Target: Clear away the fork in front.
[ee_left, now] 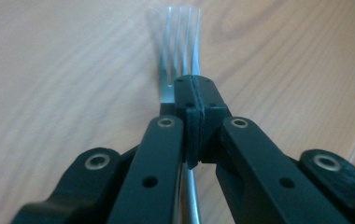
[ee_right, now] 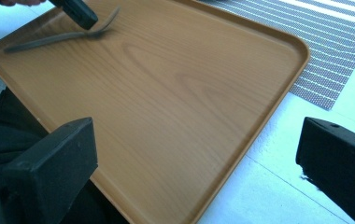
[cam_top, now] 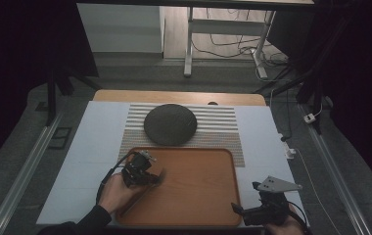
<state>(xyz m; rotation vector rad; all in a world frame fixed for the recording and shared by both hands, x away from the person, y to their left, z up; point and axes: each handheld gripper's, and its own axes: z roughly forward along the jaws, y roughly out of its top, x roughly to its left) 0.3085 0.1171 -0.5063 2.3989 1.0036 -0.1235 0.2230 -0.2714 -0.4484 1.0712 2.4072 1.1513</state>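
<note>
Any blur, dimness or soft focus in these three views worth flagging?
High view: dim, surroundings near black. Left gripper view: fork tines smeared by blur, left gripper sharp. Right gripper view: tray crisp, its own jaws soft and dark up close.

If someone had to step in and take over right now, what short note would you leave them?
Left tool: shut on the fork, gripping it near the neck, tines forward, over the wooden tray.
Right tool: jaws open, holding nothing, at the tray's near right corner.
Dark round plate: on the striped mat behind the tray, nothing on it.
Done: fork gripped.
Left: probably carry the fork to wherever it belongs; not yet set down.
</note>
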